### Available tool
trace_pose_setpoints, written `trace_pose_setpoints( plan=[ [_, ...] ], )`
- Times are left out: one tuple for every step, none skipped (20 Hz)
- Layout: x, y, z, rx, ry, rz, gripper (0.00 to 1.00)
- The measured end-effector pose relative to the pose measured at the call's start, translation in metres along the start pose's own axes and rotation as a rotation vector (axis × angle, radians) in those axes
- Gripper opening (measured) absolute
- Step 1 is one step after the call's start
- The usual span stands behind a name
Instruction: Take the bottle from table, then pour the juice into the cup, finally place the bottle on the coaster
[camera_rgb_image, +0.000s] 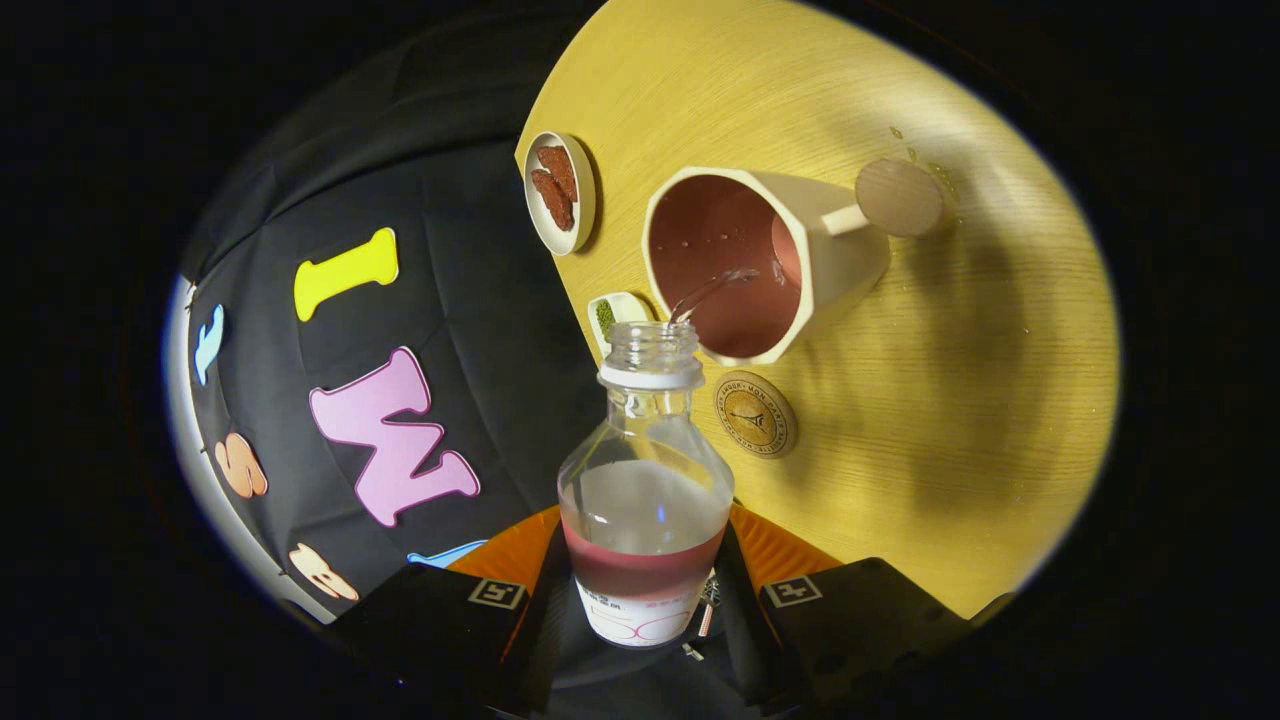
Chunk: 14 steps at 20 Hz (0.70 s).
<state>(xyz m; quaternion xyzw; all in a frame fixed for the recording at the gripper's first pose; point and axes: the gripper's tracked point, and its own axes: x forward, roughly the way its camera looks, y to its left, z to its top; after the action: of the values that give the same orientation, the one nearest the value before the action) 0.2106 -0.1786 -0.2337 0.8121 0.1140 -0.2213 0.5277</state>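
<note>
A clear bottle (645, 480) with a white neck ring and no cap sits between my fingers, and my gripper (645, 600) is shut on its lower body. The bottle is tilted over the wooden table (950, 400). A thin clear stream runs from its mouth into the cream cup (765, 260), whose inside is reddish-brown. The cup has a handle ending in a round wooden disc (898, 197). A small round coaster (756, 414) with a printed emblem lies on the table just beside the bottle's neck, below the cup.
A small white dish (560, 192) holding reddish pieces lies by the table's edge beyond the cup. A tiny white dish (615, 312) with something green lies close to the bottle's mouth. Droplets dot the table near the cup's handle.
</note>
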Motion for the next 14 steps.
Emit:
trace_pose_setpoints(
  plan=[
    [0.0011,0.002,0.0005,0.009,0.0,0.0,0.71],
    [0.0014,0.0027,0.0016,0.019,0.002,-0.002,0.71],
    [0.0027,0.0029,0.0011,0.028,0.005,-0.004,0.71],
    [0.0025,0.0034,0.0013,0.037,0.006,-0.006,0.71],
    [0.0025,0.0042,0.0012,0.046,0.008,-0.007,0.71],
    [0.0019,0.0047,0.0009,0.056,0.01,-0.009,0.71],
    [0.0016,0.0042,-0.0004,0.064,0.016,-0.012,0.71],
    [0.0009,0.0038,-0.0017,0.068,0.022,-0.02,0.71],
    [0.0005,0.004,-0.0022,0.072,0.026,-0.022,0.71],
    [0.0007,0.0044,-0.0017,0.079,0.029,-0.024,0.71],
    [0.0012,0.0039,-0.0017,0.088,0.031,-0.026,0.71],
    [0.0005,0.0045,-0.0018,0.099,0.034,-0.026,0.71],
    [0.0,0.005,-0.0017,0.11,0.037,-0.028,0.71],
    [-0.0008,0.0061,-0.0013,0.123,0.039,-0.032,0.71]
  ],
)
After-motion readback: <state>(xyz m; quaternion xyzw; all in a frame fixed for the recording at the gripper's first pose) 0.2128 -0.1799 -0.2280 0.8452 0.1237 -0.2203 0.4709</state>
